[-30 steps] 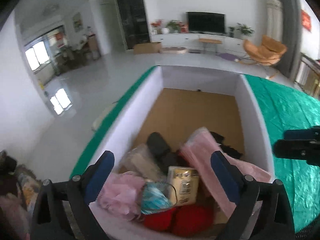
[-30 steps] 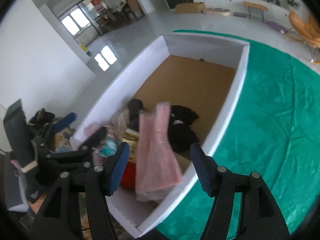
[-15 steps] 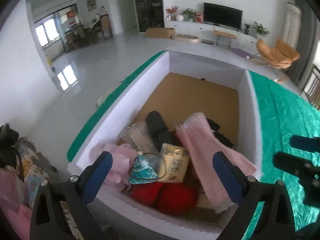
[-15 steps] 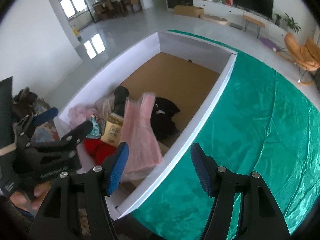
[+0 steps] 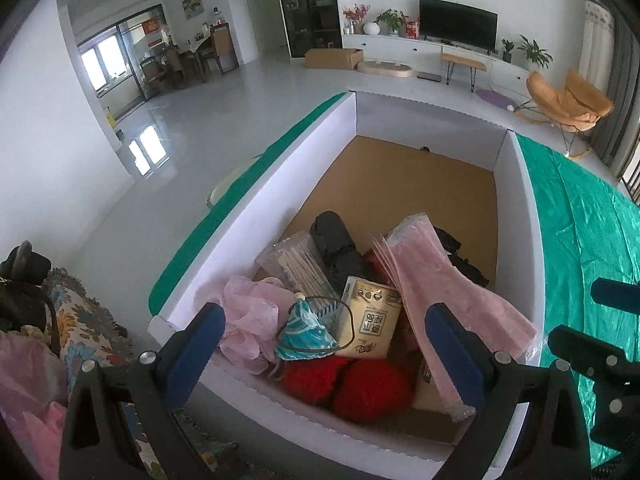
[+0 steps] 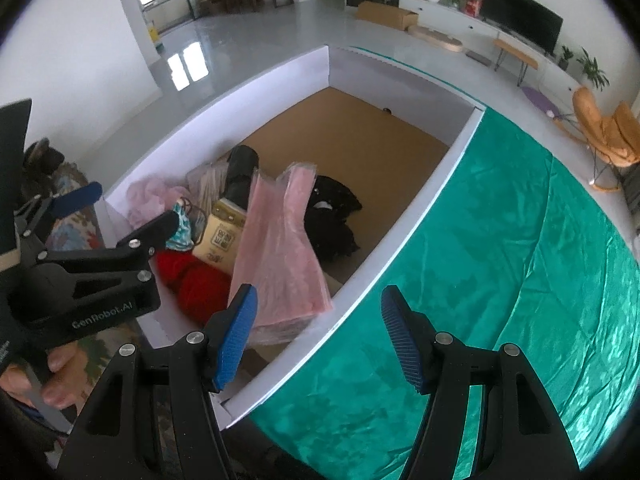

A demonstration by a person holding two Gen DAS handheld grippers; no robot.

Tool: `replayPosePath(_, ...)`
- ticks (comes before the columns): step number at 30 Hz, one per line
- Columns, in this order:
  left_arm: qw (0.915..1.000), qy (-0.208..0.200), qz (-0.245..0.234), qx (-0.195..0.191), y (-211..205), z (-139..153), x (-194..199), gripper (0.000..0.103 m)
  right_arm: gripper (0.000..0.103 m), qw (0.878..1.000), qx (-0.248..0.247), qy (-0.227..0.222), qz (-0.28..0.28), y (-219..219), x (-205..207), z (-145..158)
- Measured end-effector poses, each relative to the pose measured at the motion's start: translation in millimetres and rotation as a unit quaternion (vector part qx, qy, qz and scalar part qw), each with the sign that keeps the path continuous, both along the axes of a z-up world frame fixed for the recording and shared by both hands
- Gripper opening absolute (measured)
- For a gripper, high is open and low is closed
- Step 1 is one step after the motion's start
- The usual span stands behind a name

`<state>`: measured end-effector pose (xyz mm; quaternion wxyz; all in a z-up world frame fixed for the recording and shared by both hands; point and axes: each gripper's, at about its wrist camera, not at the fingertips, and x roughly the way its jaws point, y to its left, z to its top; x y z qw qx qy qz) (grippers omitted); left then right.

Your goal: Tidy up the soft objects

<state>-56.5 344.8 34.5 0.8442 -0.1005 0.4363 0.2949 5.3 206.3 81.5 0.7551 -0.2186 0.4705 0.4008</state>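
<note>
- The left view looks straight down into the box (image 5: pixel 248 216); only here do the clear pack of sticks (image 5: pixel 298 264) and the print on the tissue pack (image 5: pixel 370 324) read plainly.
- The right view alone shows the broad green cloth (image 6: pixel 500 280) over the tabletop at 3 o'clock of the box, and bare fingers (image 6: pixel 60 384) gripping the left tool's handle at 8 o'clock.
- Left tongs (image 5: pixel 322 356) are spread wide and hold nothing, hovering over the box's near end; right tongs (image 6: pixel 320 336) are likewise released, above the box's right wall.
- The soft things sit piled at the near end of the box: a frilly pink puff (image 5: pixel 252 320), a teal pouch (image 5: pixel 306 334), two fuzzy red yarn balls (image 5: pixel 360 388), a black roll (image 5: pixel 334 236) and dark cloth (image 6: pixel 332 220).
- A long pink crinkly pack (image 5: pixel 440 288) in clear wrap lies tilted, leaning on the pile and the right wall.
- The box has white walls and a brown cardboard floor, bare at the far end.
- Beyond: glossy pale floor, a TV (image 5: pixel 458 22) at 12 o'clock, an orange chair (image 5: pixel 568 98) at 2 o'clock.
</note>
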Motion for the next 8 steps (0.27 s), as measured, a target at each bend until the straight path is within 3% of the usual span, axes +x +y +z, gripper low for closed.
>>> replayPosePath(5,0.9999,-0.001,0.008,-0.013,5.3,-2.2,-1.8,0.100,0.068,1.000,0.002,0.003,-0.002,0.0,0.4,-1.0)
replayPosePath(8,0.9998,-0.001,0.019,0.001,5.6,-1.9,-3.8,0.100,0.068,1.000,0.005,0.004,-0.005,-1.1,1.1,-0.5)
